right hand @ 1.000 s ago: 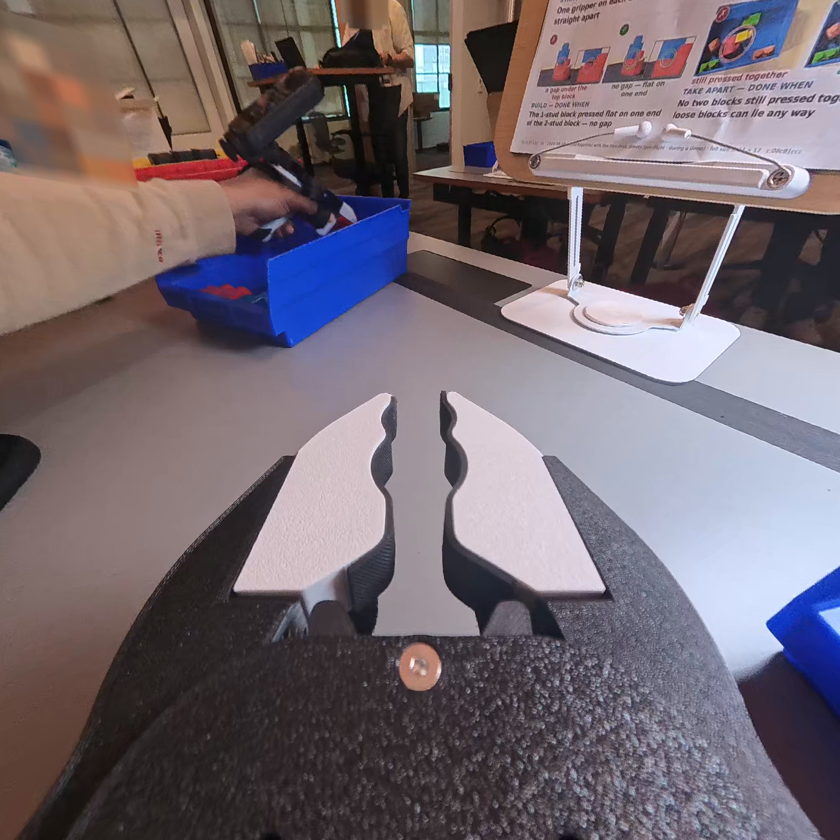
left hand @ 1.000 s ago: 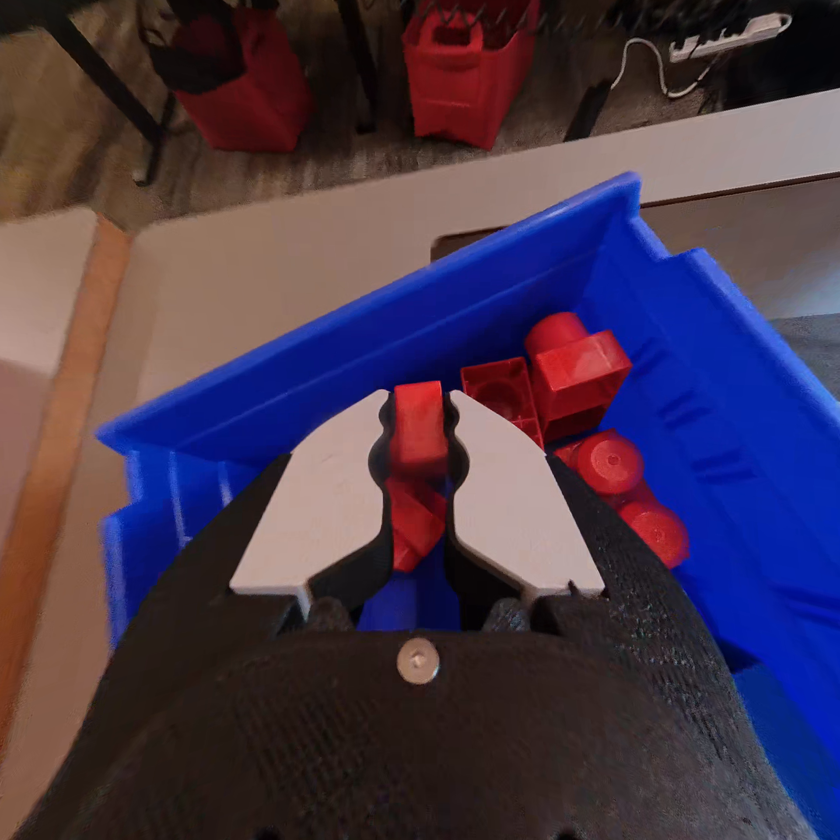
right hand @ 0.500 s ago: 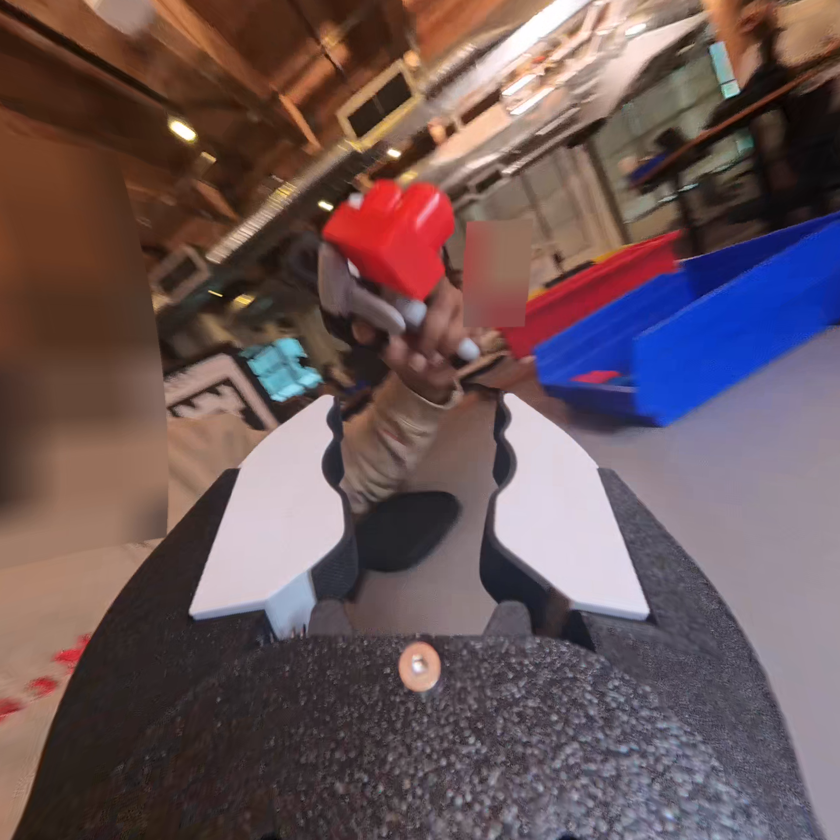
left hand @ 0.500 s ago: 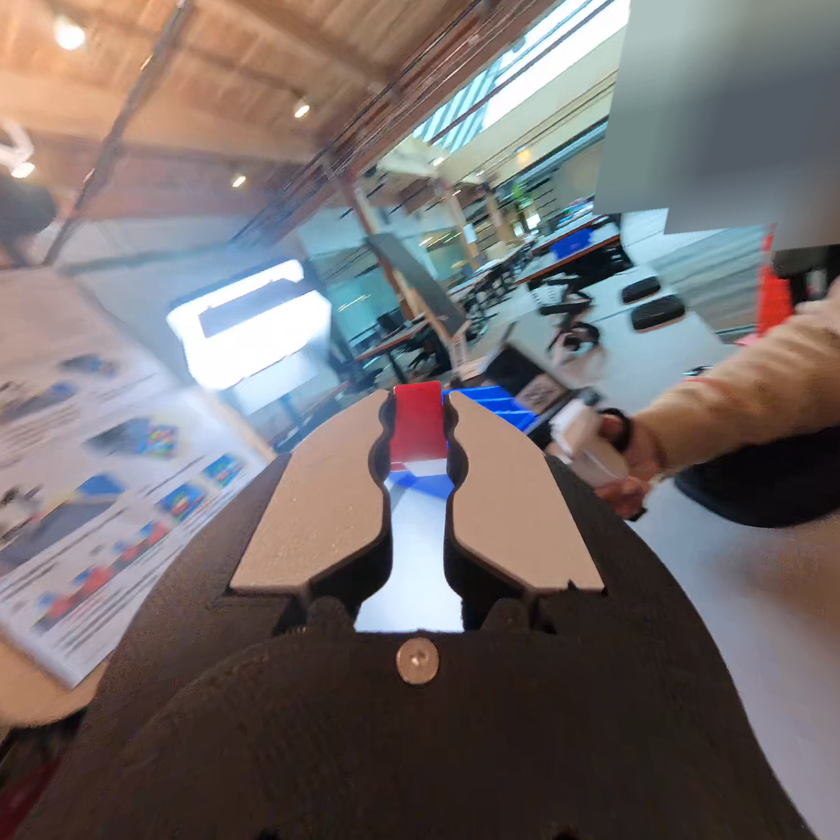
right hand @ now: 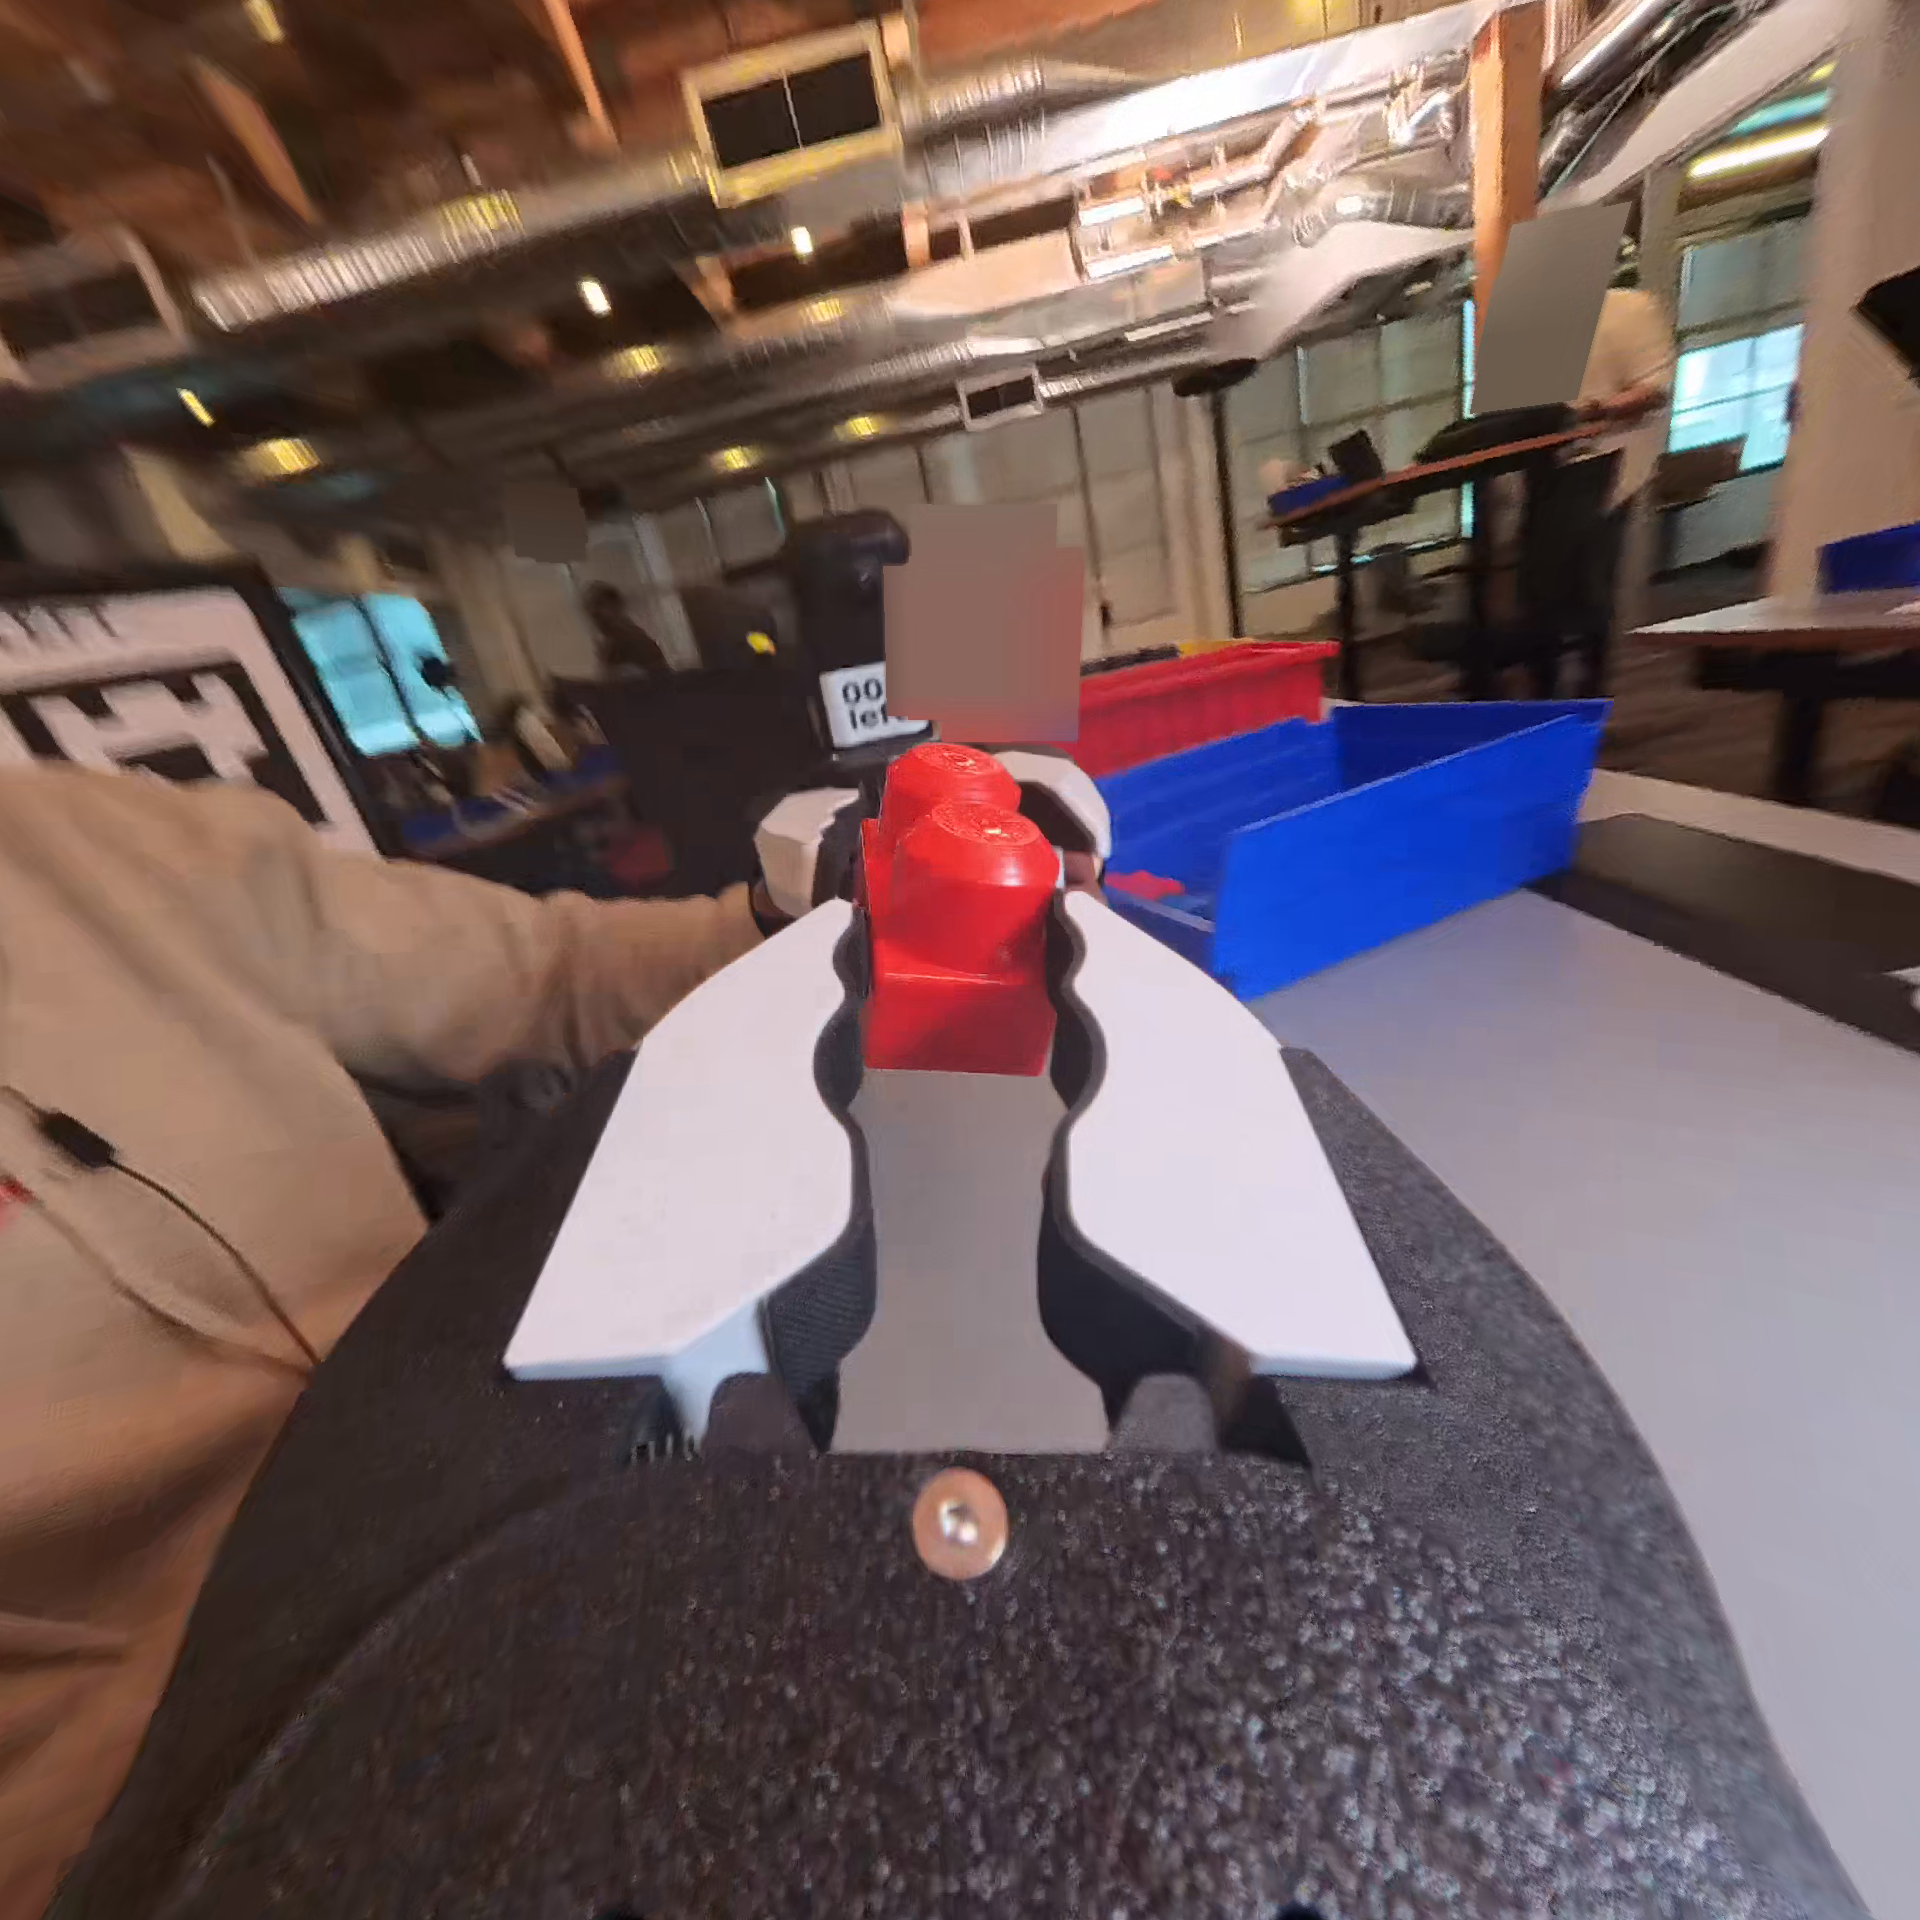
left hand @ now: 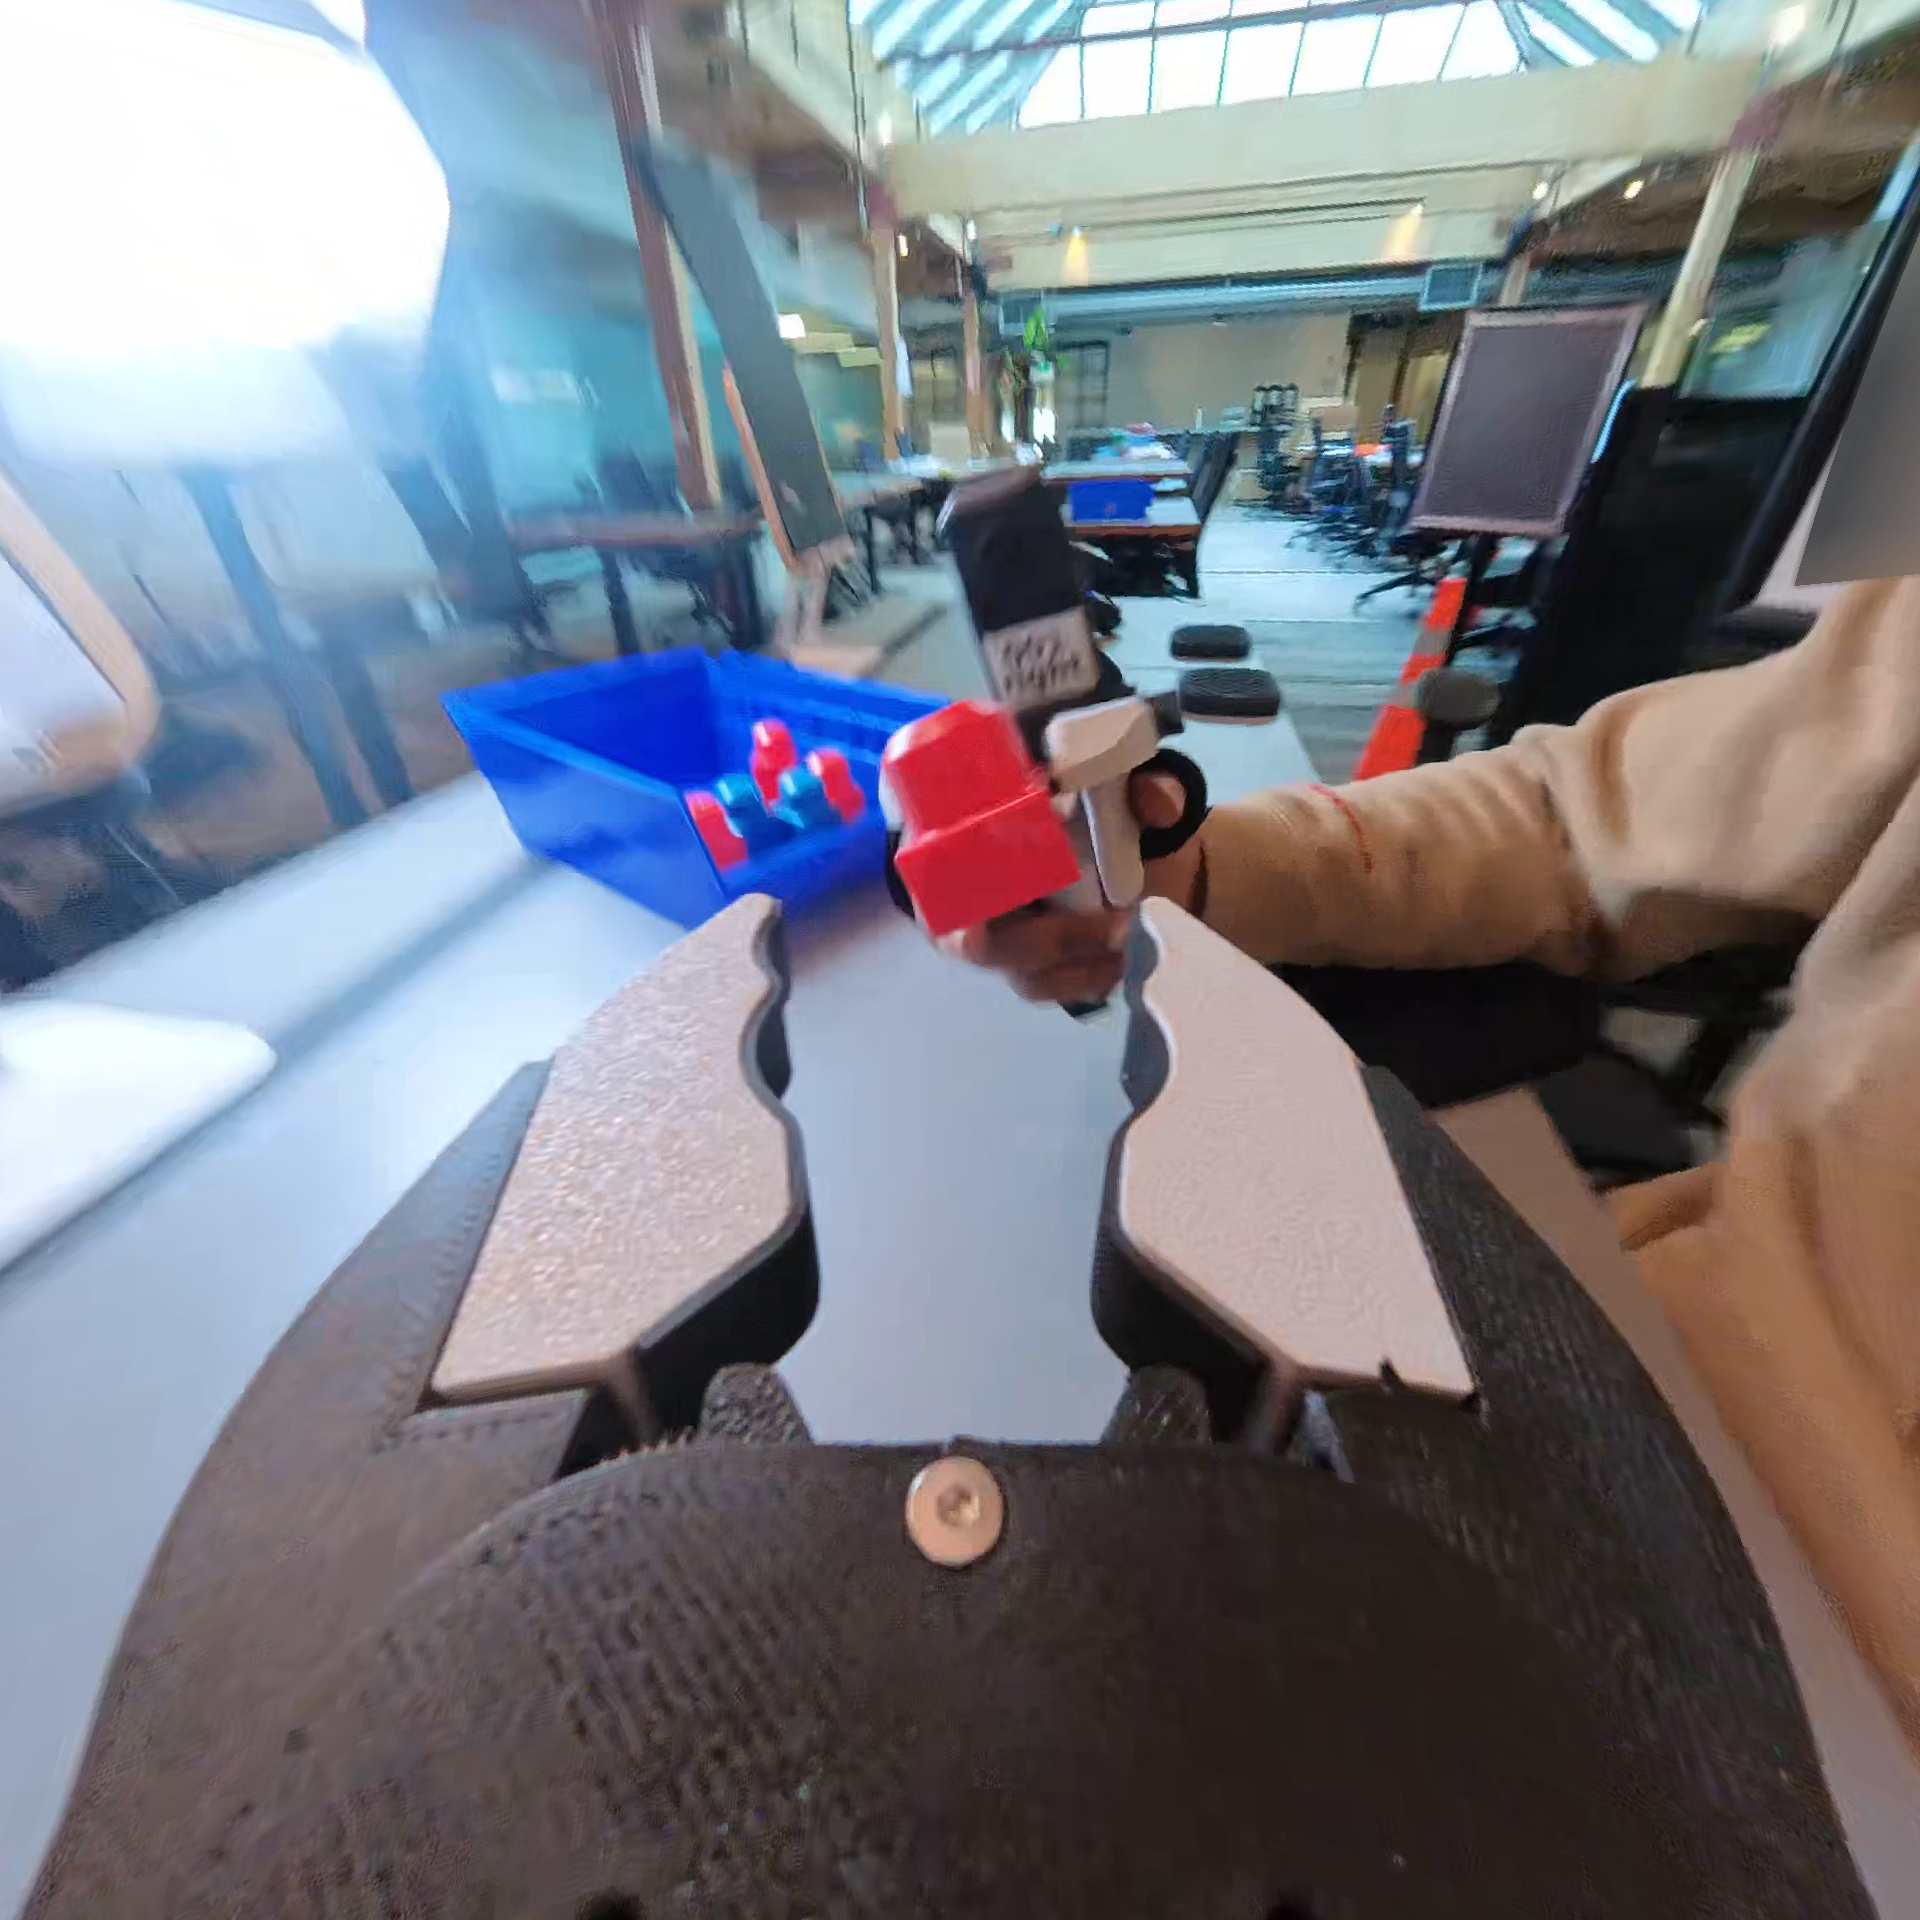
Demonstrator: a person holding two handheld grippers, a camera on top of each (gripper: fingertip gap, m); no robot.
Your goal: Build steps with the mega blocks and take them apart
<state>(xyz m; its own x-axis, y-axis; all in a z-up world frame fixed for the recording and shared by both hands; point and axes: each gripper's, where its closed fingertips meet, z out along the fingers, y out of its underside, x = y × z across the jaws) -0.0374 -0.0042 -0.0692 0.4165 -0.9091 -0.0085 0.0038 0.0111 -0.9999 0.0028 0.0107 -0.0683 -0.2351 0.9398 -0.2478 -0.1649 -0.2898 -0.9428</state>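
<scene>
In the right wrist view my right gripper (right hand: pixel 958 914) is shut on a red two-stud block (right hand: pixel 961 997), both pads pressed on its sides, held above the grey table (right hand: pixel 1558 1122). Just behind the block the left gripper's white fingers (right hand: pixel 795 842) stand spread apart, off the block. In the left wrist view my left gripper (left hand: pixel 958 920) is wide open and empty. Just ahead of it the right gripper (left hand: pixel 1081 800) holds the red block (left hand: pixel 977 821).
A blue bin (left hand: pixel 603 758) with red and blue blocks (left hand: pixel 779 790) stands on the table behind the grippers. Another blue bin (right hand: pixel 1403 862) and a red bin (right hand: pixel 1205 696) lie to the right in the right wrist view. A beige sleeve (left hand: pixel 1507 831) reaches in.
My left gripper carried the red block out of the blue bin and up, then opened and let it go. My right gripper opened wide, then shut on that block.
</scene>
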